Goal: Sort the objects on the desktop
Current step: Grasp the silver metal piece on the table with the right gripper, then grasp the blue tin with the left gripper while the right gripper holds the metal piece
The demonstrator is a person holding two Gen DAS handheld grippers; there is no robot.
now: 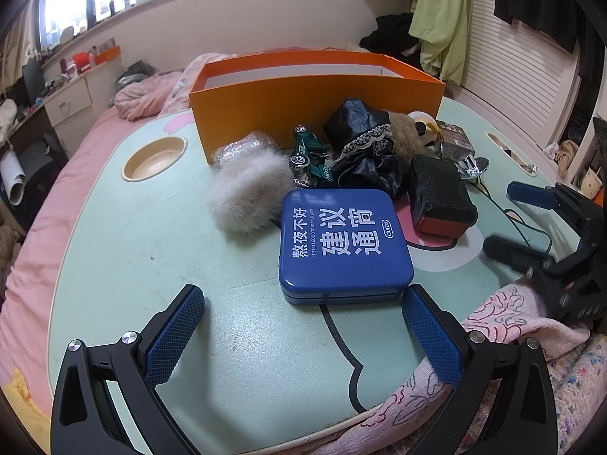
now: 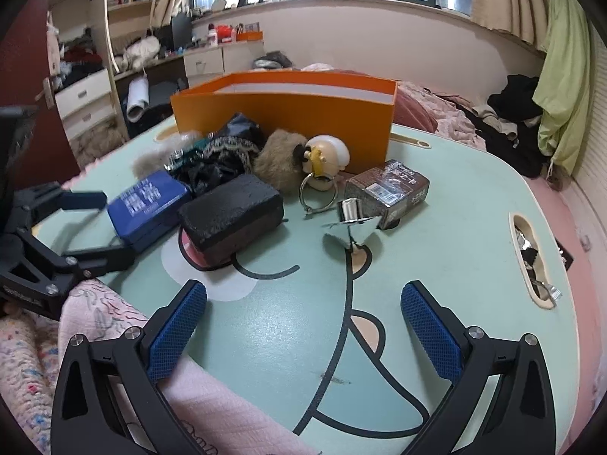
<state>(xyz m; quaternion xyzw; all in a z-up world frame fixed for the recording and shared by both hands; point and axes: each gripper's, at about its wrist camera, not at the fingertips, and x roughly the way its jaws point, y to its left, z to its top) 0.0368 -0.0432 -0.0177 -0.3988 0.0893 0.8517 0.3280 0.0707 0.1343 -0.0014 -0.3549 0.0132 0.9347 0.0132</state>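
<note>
Clutter packed mid-frame before orange box point(image 1: 315, 91); left gripper point(image 1: 303, 326) and right gripper point(image 2: 303, 326) both gape wide, empty; blue tin point(image 1: 343, 242) just ahead, grabbing risks nudging fluffy white ball point(image 1: 246, 193).

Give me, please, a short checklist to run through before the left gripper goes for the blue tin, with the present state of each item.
1. Left gripper open and empty: ok, jaws spread wide.
2. Blue tin lined up ahead of the left gripper: ok, it lies flat just beyond the fingertips.
3. Tin free of neighbours: not ok, the white fluffy item and black fabric crowd its far edge; whether they touch, cannot tell.
4. Right gripper out of the way: ok, open, over bare table to the right.
5. Orange box ready to receive: its top is open; contents, cannot tell.
</note>
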